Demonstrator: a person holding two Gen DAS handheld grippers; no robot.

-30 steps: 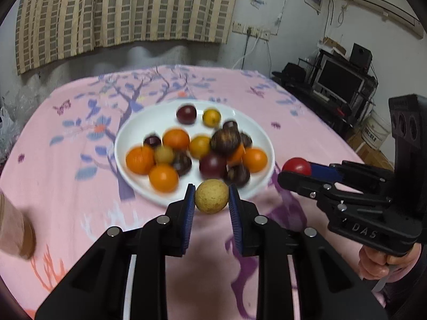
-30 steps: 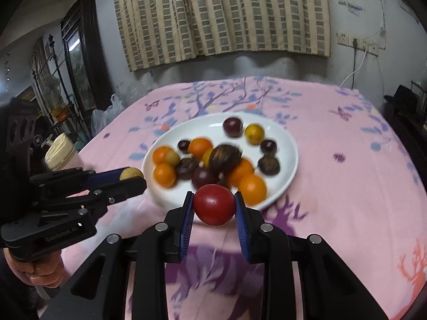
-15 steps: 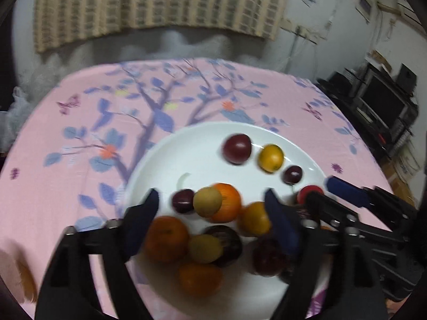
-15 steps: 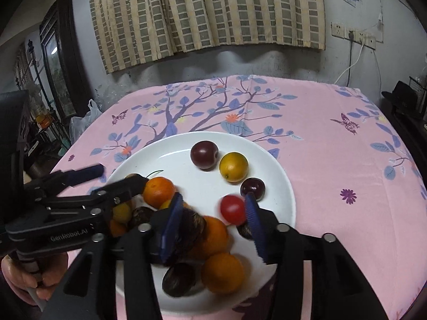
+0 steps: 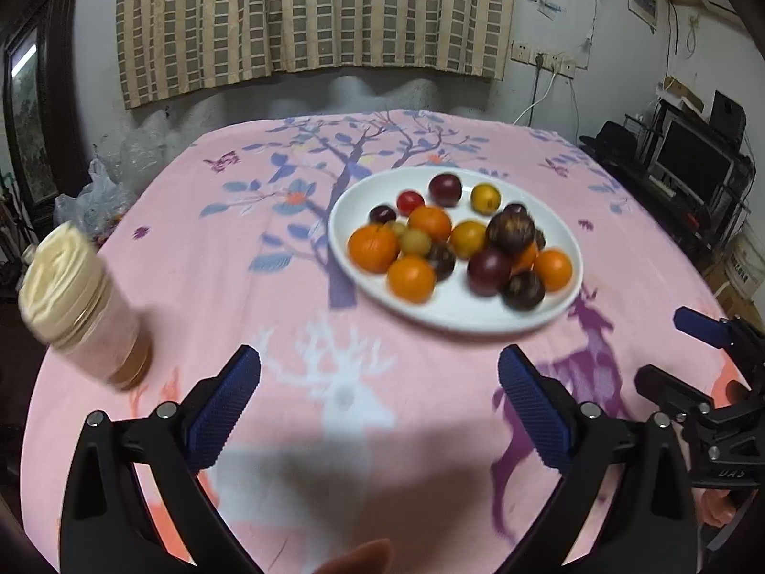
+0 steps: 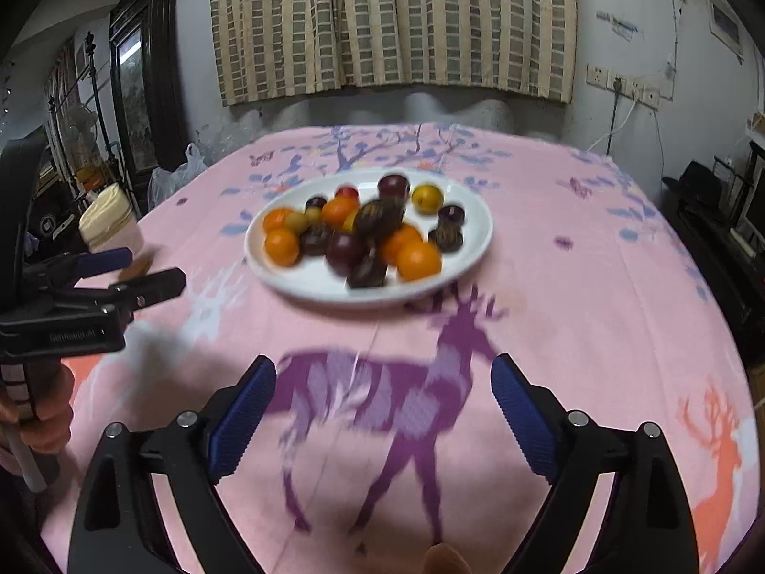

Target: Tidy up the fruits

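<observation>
A white plate [image 5: 459,318] on the pink tablecloth holds several fruits: oranges [image 5: 411,279], dark plums [image 5: 488,271], yellow-green fruits [image 5: 415,240] and a small red tomato [image 5: 410,201]. The plate also shows in the right wrist view [image 6: 315,287]. My left gripper [image 5: 380,397] is open and empty, held back from the plate's near edge. My right gripper [image 6: 382,399] is open and empty, also short of the plate. The right gripper shows at the right edge of the left wrist view [image 5: 688,354]; the left gripper shows at the left of the right wrist view [image 6: 138,272].
A jar with a cream lid [image 5: 81,306] stands on the table at the left, also in the right wrist view [image 6: 112,225]. A checked curtain [image 5: 311,14] hangs behind the table. Shelves with electronics [image 5: 693,162] stand at the right.
Both grippers opened over the plate, leaving the yellow-green fruit and the red tomato on it, then pulled back toward the table's near side.
</observation>
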